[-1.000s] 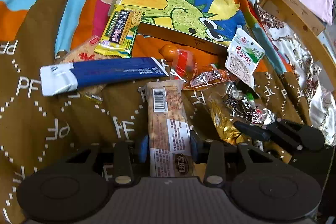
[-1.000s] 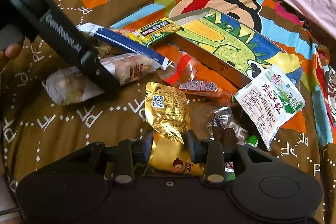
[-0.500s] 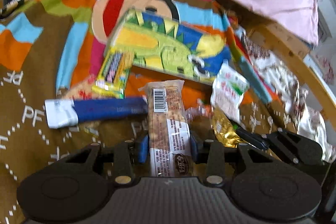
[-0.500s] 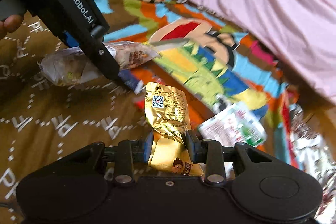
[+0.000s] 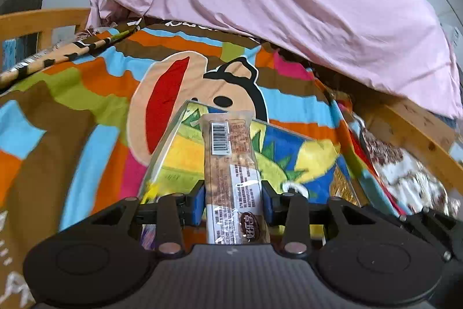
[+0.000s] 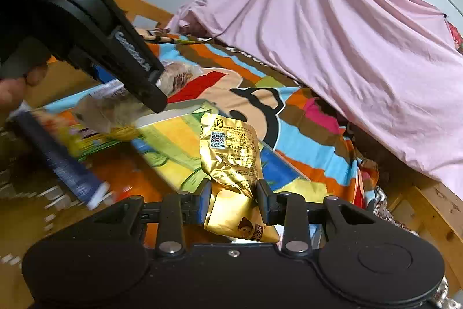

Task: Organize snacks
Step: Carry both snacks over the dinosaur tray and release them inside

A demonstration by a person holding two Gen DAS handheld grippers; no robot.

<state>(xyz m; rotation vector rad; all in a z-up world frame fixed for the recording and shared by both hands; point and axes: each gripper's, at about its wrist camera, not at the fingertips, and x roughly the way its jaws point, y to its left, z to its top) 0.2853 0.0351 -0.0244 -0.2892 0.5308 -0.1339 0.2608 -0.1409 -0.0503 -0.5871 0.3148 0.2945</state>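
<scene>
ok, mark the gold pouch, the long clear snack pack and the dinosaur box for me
gold pouch (image 6: pixel 231 152), right wrist view, crinkled middle below the QR code.
long clear snack pack (image 5: pixel 231 164), left wrist view, wrapper middle below the barcode.
dinosaur box (image 5: pixel 289 146), left wrist view, blue part of its lid.

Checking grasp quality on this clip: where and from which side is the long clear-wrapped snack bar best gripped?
Across its narrow width near the printed end, coming in along its length, as the left gripper does now. The snack bar is long, flat and slim, so its two long edges fit between the pads and the barcode end sticks out ahead.
</scene>
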